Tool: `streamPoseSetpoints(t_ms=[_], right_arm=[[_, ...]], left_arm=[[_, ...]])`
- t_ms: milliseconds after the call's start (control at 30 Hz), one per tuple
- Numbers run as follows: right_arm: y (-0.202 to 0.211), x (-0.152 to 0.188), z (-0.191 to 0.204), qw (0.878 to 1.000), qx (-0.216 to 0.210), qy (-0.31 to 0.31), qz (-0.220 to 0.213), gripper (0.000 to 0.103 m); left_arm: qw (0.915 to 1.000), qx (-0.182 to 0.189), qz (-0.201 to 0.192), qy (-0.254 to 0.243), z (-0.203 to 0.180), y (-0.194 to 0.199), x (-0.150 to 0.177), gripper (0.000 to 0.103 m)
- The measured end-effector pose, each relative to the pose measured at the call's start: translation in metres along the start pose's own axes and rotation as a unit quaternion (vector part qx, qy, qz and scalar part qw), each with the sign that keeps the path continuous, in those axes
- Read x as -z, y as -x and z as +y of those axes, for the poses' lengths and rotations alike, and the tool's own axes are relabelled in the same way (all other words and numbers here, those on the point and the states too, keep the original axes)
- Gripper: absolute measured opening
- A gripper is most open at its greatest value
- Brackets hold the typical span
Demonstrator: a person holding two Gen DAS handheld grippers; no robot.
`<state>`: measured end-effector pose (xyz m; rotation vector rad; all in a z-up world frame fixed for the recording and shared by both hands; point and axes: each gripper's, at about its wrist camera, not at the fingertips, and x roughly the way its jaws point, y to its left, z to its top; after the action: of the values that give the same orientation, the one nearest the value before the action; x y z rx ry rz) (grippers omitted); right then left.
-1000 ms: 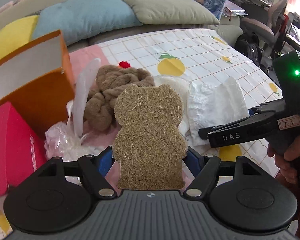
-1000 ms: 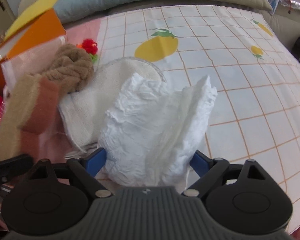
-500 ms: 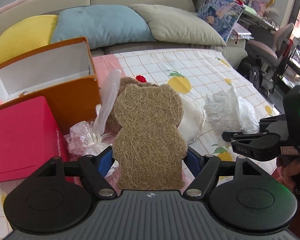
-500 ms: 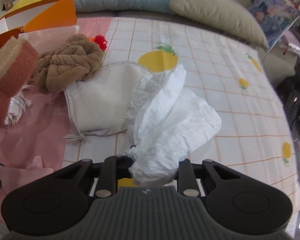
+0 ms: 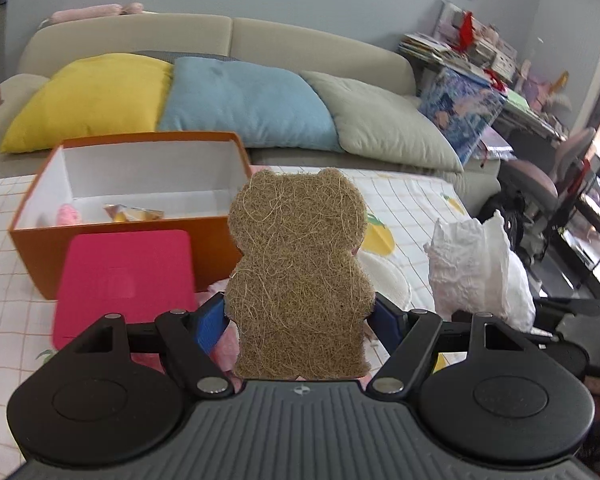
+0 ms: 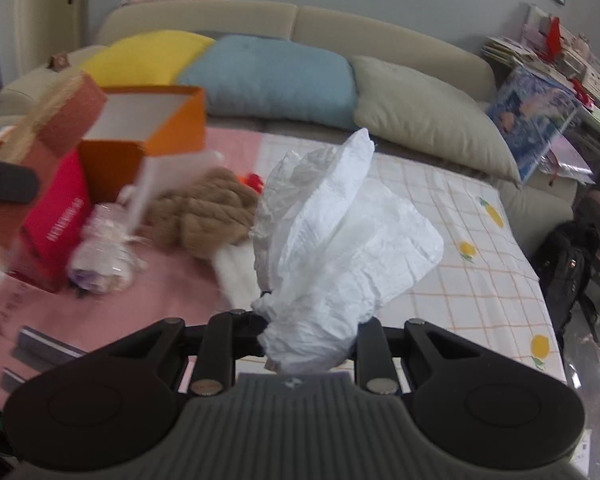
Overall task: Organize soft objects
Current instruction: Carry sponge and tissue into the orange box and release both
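Note:
My left gripper (image 5: 298, 320) is shut on a brown bear-shaped fibre sponge (image 5: 298, 272) and holds it upright above the bed, in front of the open orange box (image 5: 132, 184). My right gripper (image 6: 308, 336) is shut on a crumpled white cloth (image 6: 336, 240), lifted off the bed. The white cloth also shows at the right of the left wrist view (image 5: 480, 272). The sponge shows at the left edge of the right wrist view (image 6: 56, 128). A brown knitted bundle (image 6: 208, 216) and a white towel (image 6: 236, 276) lie on the bed.
A pink-red box (image 5: 124, 280) stands in front of the orange box. A clear plastic bag (image 6: 104, 252) lies beside it. Yellow (image 5: 96, 96), blue (image 5: 244, 108) and grey (image 5: 384, 120) pillows line the sofa back. Chairs and cluttered shelves stand right.
Both grippers have risen away from the bed. The right gripper closed on the white cloth and lifted it. The left gripper kept the sponge, and the orange box's inside came into view.

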<state>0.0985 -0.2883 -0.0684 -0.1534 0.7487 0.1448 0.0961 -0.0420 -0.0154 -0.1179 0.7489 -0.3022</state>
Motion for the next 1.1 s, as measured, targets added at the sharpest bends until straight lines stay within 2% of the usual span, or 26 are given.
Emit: streamPoseSetpoints(t_ms=[200,500,833,1100], right_arm=[[0.025,-0.027,0.033,0.998,-0.051,0.017,-0.030,0.020],[0.018,-0.096,0.070,0.989,-0.131,0.022,-0.063,0.020],[-0.035,-0.161,0.112,0.984,-0.161,0.035,-0.069,0.021],[-0.105,-0.185,0.127,0.988,-0.149,0.042,-0.024,0.022]], left_arm=[[0.9991,-0.011,-0.016,0.038,0.025,0.019,-0.008,0.086],[0.9973,-0.028,-0.042,0.053,0.063,0.025,-0.048,0.086],[0.9961,-0.048,-0.039,0.063,0.107,-0.006,-0.083,0.086],[0.9967,-0.043,-0.003,0.068,0.132,-0.051,-0.088,0.086]])
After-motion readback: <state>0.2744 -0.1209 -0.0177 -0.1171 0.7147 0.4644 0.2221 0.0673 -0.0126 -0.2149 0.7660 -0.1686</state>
